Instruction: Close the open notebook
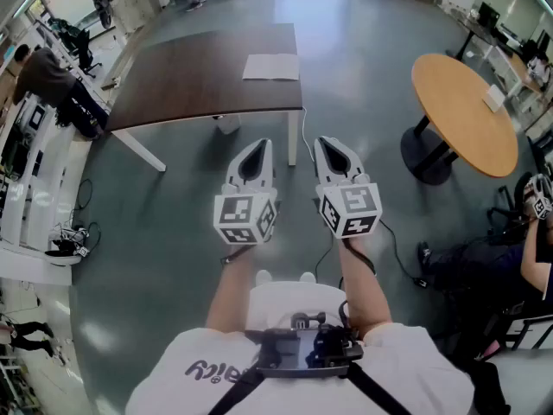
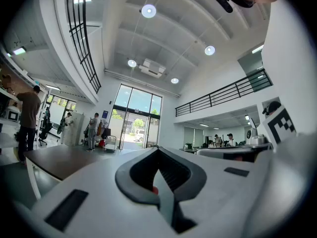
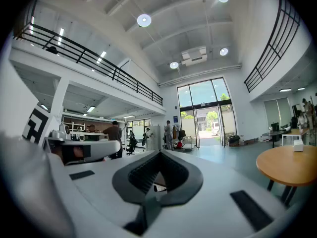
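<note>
Your left gripper [image 1: 256, 150] and right gripper [image 1: 332, 150] hang side by side in front of your chest, both level, jaws clenched together with nothing between them. Ahead of them stands the dark table [image 1: 186, 80]. The notebook [image 1: 272, 67] lies open and flat near that table's right edge, well apart from both grippers. Off to your right stands a round wooden table [image 1: 458, 111].

White notebook [image 1: 271, 67] is lying open, flat, on the dark table's [image 1: 190, 76] right end, at 12 o'clock, head view.
</note>
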Demonstrator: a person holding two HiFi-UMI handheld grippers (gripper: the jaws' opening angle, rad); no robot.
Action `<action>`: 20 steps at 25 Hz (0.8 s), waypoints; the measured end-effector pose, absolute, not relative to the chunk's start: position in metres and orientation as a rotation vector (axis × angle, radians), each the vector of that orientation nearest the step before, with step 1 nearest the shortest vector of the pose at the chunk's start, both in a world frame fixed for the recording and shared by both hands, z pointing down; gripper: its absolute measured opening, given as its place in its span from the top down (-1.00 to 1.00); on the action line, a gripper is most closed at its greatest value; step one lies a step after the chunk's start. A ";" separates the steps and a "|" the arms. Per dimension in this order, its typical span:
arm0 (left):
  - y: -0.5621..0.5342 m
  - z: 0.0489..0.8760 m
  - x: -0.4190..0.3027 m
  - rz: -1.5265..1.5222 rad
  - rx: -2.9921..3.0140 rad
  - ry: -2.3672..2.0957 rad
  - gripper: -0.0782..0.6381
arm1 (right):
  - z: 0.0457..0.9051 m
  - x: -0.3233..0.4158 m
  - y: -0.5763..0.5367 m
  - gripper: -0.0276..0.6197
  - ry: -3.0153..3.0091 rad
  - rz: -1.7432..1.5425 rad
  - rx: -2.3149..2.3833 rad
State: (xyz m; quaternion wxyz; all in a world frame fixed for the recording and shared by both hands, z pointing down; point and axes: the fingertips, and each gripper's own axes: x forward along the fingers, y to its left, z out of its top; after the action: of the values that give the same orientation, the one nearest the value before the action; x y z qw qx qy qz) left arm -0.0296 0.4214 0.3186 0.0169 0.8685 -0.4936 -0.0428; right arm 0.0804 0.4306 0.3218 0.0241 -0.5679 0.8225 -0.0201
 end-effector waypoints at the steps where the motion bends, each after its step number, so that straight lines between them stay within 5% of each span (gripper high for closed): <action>1: 0.422 0.319 -0.029 -0.132 2.697 -1.538 0.76 | 0.322 0.081 0.431 0.91 2.549 -0.062 -1.750; 20: 0.438 0.341 -0.014 -0.043 2.631 -1.633 0.76 | 0.345 0.095 0.429 0.91 2.609 -0.131 -1.601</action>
State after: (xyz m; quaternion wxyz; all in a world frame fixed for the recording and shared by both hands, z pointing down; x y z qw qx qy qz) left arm -0.0143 0.4376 0.3413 0.0224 0.8494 -0.5271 -0.0138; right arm 0.0952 0.4286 0.3448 0.0390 -0.5221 0.8509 -0.0427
